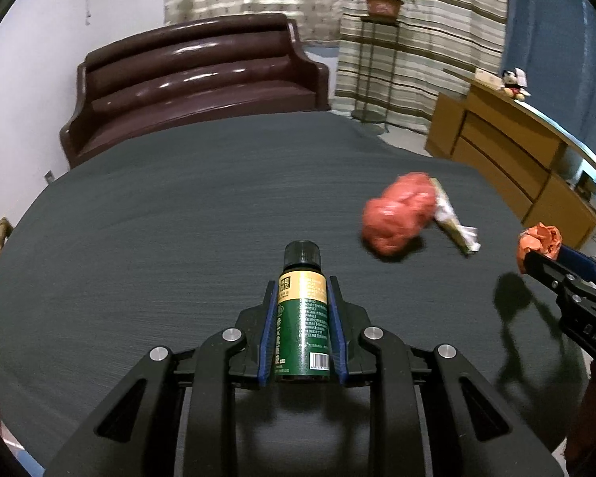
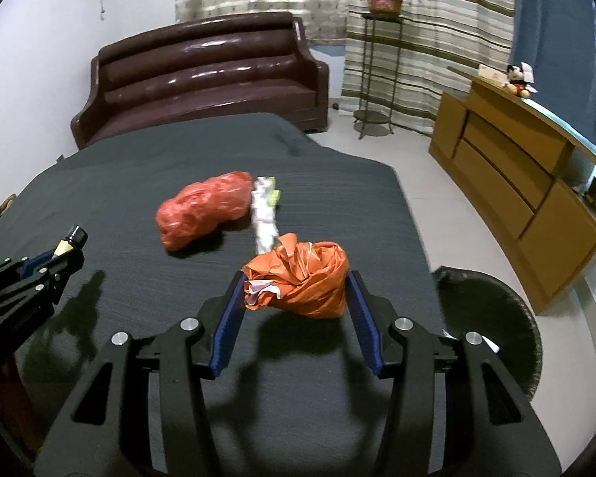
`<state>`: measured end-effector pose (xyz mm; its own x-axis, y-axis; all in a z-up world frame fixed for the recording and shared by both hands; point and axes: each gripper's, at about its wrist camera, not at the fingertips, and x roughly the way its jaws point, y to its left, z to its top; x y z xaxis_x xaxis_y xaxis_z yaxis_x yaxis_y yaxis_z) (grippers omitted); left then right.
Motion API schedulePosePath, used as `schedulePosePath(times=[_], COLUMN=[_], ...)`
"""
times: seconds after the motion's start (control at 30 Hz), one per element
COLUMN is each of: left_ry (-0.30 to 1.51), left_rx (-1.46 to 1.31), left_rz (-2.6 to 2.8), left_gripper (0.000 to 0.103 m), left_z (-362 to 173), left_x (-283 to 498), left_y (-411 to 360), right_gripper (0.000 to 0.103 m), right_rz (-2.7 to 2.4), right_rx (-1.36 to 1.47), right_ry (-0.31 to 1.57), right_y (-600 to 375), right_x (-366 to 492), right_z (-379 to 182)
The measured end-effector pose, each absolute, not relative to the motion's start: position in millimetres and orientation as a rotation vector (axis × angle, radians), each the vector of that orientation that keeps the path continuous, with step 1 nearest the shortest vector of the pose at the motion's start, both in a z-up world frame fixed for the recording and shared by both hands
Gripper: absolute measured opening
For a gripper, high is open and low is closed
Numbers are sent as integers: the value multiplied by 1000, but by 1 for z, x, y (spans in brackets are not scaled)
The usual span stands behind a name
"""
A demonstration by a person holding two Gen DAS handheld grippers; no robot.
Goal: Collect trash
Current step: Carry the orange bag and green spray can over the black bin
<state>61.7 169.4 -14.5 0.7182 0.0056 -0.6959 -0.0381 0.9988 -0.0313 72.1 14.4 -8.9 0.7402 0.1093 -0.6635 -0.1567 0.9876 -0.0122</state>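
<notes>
My left gripper (image 1: 302, 284) is shut on a small green bottle (image 1: 302, 318) with a black cap and a gold label, held above the dark table (image 1: 178, 218). My right gripper (image 2: 298, 278) is shut on a crumpled orange bag (image 2: 304, 282) with white paper poking out, also lifted off the table. On the table lie a red plastic bag (image 2: 202, 210) and, beside it, a crumpled white and green wrapper (image 2: 265, 214). From the left wrist view the right gripper (image 1: 536, 258) shows at the right edge with the orange bag (image 1: 538, 240).
A round black bin (image 2: 492, 310) stands on the floor right of the table. Behind the table is a brown sofa (image 2: 206, 75). A wooden cabinet (image 2: 516, 183) lines the right wall, and a plant stand (image 2: 379, 59) is by the striped curtains.
</notes>
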Motion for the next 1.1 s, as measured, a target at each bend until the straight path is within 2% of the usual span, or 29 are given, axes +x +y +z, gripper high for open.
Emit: schedulePosePath(times=[0.57, 1.1], left_ry=[716, 711], left_rx=[45, 138], left_rz=[-185, -307], left_gripper=[25, 25], left_z=[-1, -12], left_x=[69, 80], left_y=[45, -58], right_gripper=[49, 49], right_rz=[-36, -162], right_rx=[-15, 66], right_ry=[676, 687], right_y=[-95, -182], right_x=[57, 50], right_z=[0, -15])
